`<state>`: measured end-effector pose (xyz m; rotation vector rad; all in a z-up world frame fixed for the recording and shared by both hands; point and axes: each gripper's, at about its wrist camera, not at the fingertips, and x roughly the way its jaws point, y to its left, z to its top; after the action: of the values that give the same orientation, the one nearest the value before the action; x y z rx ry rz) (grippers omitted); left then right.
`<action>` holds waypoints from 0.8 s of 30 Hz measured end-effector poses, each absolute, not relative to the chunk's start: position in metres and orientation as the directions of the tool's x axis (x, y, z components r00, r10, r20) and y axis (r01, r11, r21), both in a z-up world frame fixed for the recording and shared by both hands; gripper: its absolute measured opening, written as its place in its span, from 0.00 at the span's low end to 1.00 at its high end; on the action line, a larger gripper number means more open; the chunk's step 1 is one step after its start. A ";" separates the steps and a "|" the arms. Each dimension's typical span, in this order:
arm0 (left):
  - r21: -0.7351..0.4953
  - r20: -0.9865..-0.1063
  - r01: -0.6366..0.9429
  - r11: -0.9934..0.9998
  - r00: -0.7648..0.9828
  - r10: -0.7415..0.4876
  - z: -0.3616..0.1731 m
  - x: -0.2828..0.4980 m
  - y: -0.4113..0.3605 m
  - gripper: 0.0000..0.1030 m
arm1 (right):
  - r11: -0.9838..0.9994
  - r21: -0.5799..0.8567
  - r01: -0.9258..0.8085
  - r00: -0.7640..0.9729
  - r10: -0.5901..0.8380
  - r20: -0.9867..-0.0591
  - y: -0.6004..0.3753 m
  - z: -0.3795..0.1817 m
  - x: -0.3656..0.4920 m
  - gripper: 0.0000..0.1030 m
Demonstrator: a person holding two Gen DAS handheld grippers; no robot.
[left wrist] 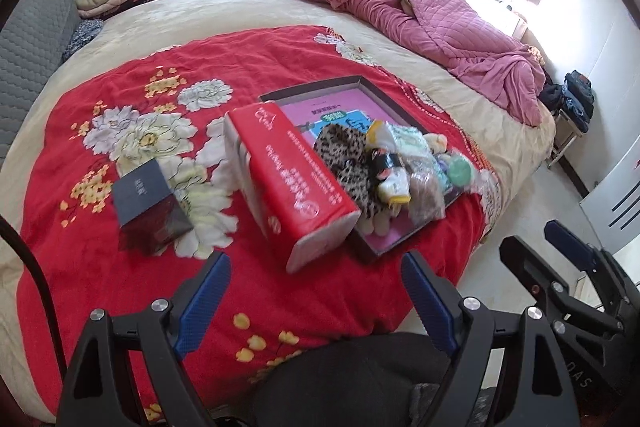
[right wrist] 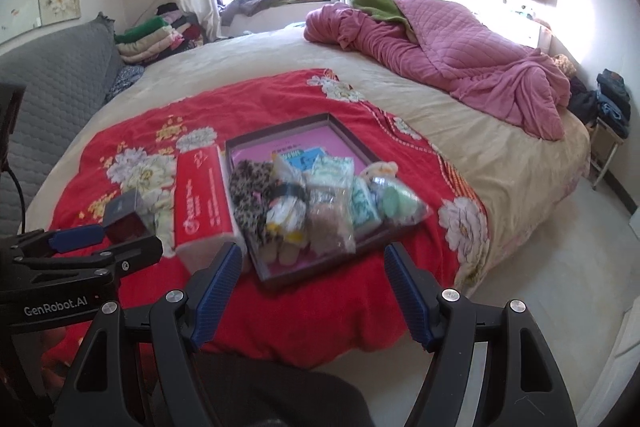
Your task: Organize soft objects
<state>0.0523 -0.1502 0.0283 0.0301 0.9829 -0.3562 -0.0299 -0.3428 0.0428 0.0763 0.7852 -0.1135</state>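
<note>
Tissue pack (left wrist: 292, 183) — ahead of left hand-held gripper (left wrist: 316, 301)

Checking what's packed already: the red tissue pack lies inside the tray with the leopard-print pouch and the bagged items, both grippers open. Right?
Not quite. The red tissue pack lies outside the tray, along its left edge, as the right wrist view shows. The leopard-print pouch and both open grippers match.
</note>
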 end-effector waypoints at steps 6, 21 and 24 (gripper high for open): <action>-0.123 -0.825 0.287 0.950 0.502 -0.258 0.016 0.034 -0.145 0.84 | 0.989 0.020 0.147 0.690 -0.088 -0.719 -0.336 0.035 -0.044 0.73; -0.107 -0.827 0.275 0.955 0.508 -0.240 0.013 0.012 -0.141 0.84 | 0.982 0.033 0.184 0.660 -0.099 -0.745 -0.333 0.022 -0.061 0.73; -0.098 -0.827 0.276 0.956 0.512 -0.233 0.014 0.011 -0.142 0.84 | 0.982 0.032 0.188 0.661 -0.102 -0.743 -0.334 0.023 -0.062 0.73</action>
<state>0.0106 -0.1416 0.0139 0.0481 0.9870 -0.3065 -0.0616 -0.3341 0.0228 0.1094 0.8331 -0.1648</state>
